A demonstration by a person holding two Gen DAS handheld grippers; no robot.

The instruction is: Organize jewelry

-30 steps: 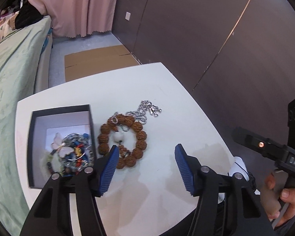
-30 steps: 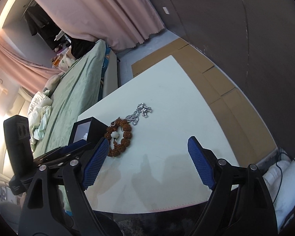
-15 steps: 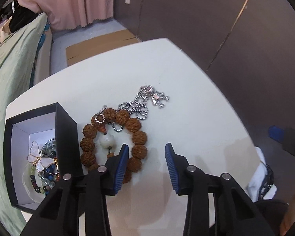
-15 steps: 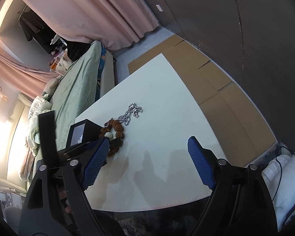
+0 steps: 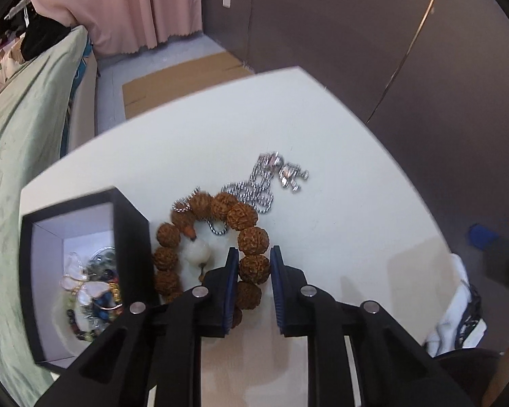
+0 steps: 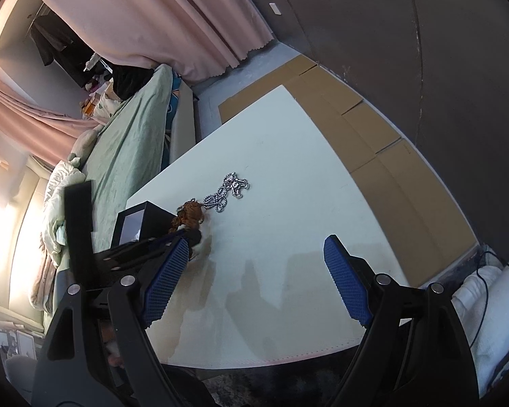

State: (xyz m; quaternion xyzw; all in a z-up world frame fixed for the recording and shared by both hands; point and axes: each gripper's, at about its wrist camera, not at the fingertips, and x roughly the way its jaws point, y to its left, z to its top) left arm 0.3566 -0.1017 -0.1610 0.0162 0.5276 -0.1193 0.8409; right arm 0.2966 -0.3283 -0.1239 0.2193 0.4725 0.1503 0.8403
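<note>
Room: a bedroom corner with pink curtains, dark wall panels and a bed under a green cover; the work surface is a white rectangular table [image 5: 193,156] with flattened cardboard on the floor beyond it.
Left gripper: the black two-finger left gripper with blue pads [image 5: 253,268] points steeply down, and its jaws have just been closing; one bead of the brown knobbly-bead bracelet with a white stone [image 5: 252,237] sits between the pads, which appear to touch it on both sides.
Right gripper: the right gripper [image 6: 256,271] hangs over bare table with jaws wide apart and nothing in them.
Nearby: the silver ball-chain necklace with small charms [image 5: 264,183] lies loose, one end under the bracelet.
Box: the open black square box with a white lining [image 5: 132,237] stands just beside the bracelet and holds a butterfly piece and mixed beads.
Progress: I judge it partly done; bracelet and chain are not yet boxed.
Writing: none legible.
</note>
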